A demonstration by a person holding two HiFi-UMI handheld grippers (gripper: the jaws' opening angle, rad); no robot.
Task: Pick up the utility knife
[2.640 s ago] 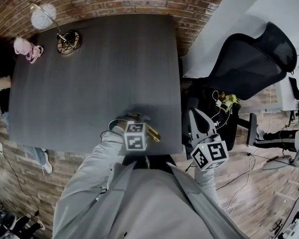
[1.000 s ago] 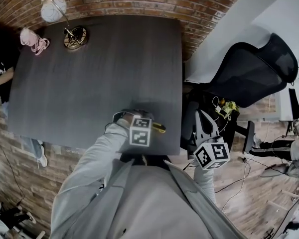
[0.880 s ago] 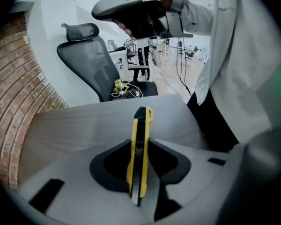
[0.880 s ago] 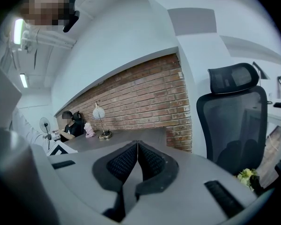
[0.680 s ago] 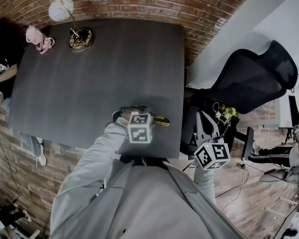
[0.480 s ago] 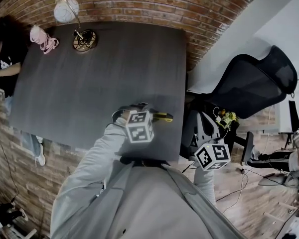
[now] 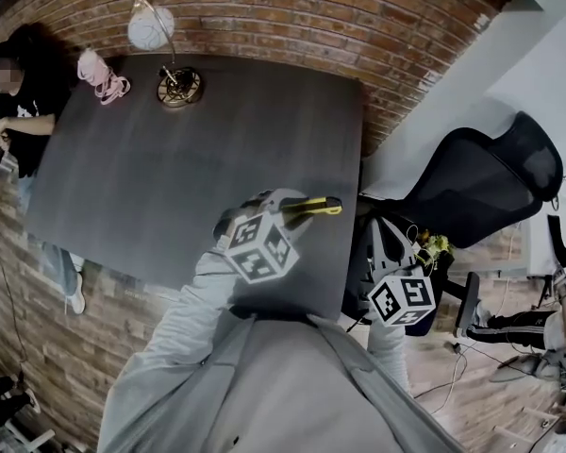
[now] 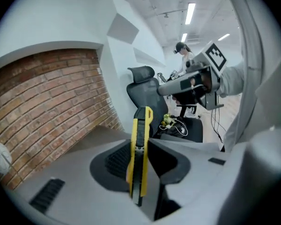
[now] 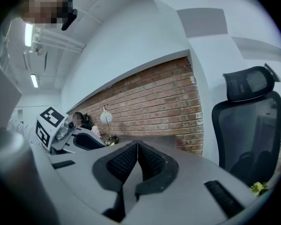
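In the left gripper view the yellow and black utility knife (image 8: 139, 156) stands upright between the jaws, and my left gripper (image 8: 140, 172) is shut on it. The head view shows that left gripper (image 7: 294, 208) lifted above the near right part of the dark table (image 7: 170, 187), the knife (image 7: 318, 205) sticking out to the right. My right gripper (image 7: 375, 226) hangs off the table's right edge beside a black office chair (image 7: 481, 177). Its jaws (image 9: 136, 146) meet with nothing between them. Each gripper view shows the other gripper: the right one (image 8: 192, 81), the left one (image 9: 61, 130).
A globe lamp (image 7: 152, 28) on a brass base (image 7: 179, 88) and a pink bundle (image 7: 102, 74) sit at the table's far left. A person in black (image 7: 24, 97) stands at its left end. A brick wall (image 7: 292, 12) runs behind the table. Cables lie on the floor at the right.
My left gripper has risen off the table with the knife and rolled, so its marker cube now tilts. The right gripper has hardly shifted. The head camera has tipped further toward the wall.
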